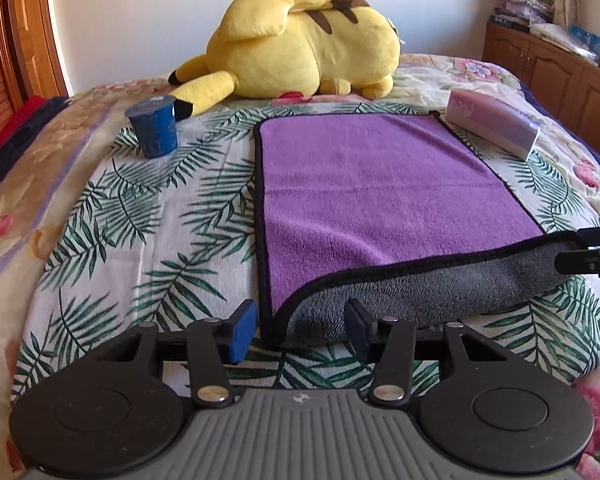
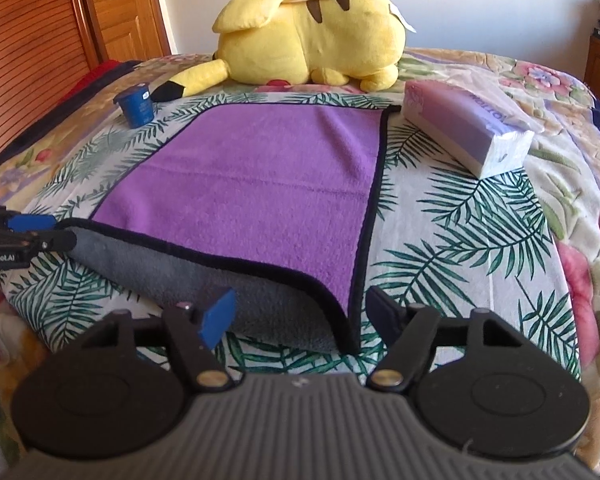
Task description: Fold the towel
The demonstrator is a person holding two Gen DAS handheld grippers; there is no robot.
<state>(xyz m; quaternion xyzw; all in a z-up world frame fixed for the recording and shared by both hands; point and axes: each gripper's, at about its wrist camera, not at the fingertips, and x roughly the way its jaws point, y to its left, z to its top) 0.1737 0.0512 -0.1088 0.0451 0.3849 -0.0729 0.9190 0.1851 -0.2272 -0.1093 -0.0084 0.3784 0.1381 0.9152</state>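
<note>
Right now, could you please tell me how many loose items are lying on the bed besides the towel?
3: a plush at the far end, a blue cup left of the towel, and a tissue pack at its far right corner. None seem hidden.

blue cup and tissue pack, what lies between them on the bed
The purple towel spreads between the blue cup and the tissue pack, with strips of leaf-print sheet showing either side. Both wrist views show it.

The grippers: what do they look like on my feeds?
Both match. The left gripper and right gripper each have a grey ribbed body, two black round discs, black linkage arms with silver pivot bolts, and blue-padded jaws. The right wrist view shows white lettering on the left gripper's side, partly cut off.
</note>
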